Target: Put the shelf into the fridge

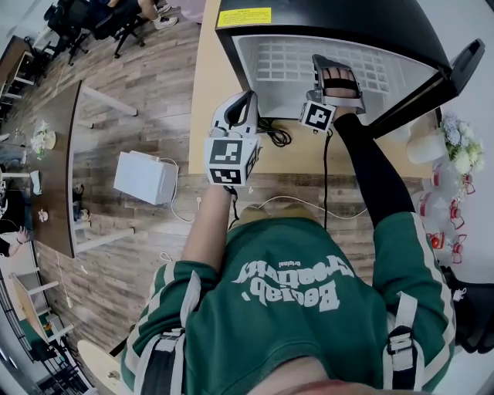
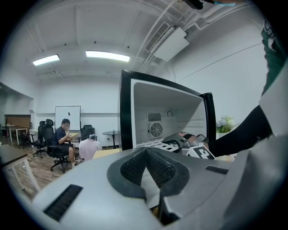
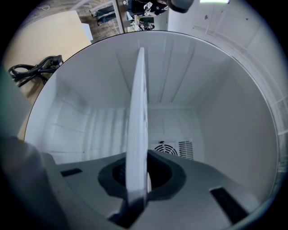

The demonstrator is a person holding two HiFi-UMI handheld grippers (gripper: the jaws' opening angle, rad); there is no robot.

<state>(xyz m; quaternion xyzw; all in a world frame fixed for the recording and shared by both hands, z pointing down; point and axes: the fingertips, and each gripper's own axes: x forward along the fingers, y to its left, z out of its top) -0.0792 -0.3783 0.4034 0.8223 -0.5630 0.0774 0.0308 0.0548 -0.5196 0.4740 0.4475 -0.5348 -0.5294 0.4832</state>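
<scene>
Two grippers showed in the head view. The right gripper [image 1: 336, 68] reached into the open fridge [image 1: 332, 19] at 12 o'clock, and the left gripper [image 1: 244, 99] hung outside it, towards 11 o'clock from the person's chest.

The shelf [image 1: 282, 65], a white grid, lay flat inside the fridge cavity. Its near edge faced the person and its far edge reached towards the back wall. In the right gripper view the shelf [image 3: 137, 134] appeared edge-on as one thin white blade. Its long line ran from the jaws up to 12 o'clock, towards the back wall, where a round fan [image 3: 163, 148] sat at 5 o'clock.

The right gripper [image 3: 135, 188] had its jaws narrow, pinched on the shelf's near edge. In its own view the left gripper [image 2: 145, 152] had its jaws pressed together with nothing between them.

A coiled black cable [image 1: 274, 133] lay on the tan table [image 1: 204, 92] just before the fridge mouth, between the two grippers. The fridge door [image 1: 457, 71] stood swung out at 2 o'clock. A white box [image 1: 143, 176] sat on the wooden floor at 9 o'clock, well apart from the table. White flowers [image 1: 461, 150] stood at 3 o'clock.

Smooth white walls [image 3: 234, 112] closed in on both sides of the shelf, with open room beyond its far edge. From the left gripper view, seated people [image 2: 63, 141] showed far off at 9 o'clock.
</scene>
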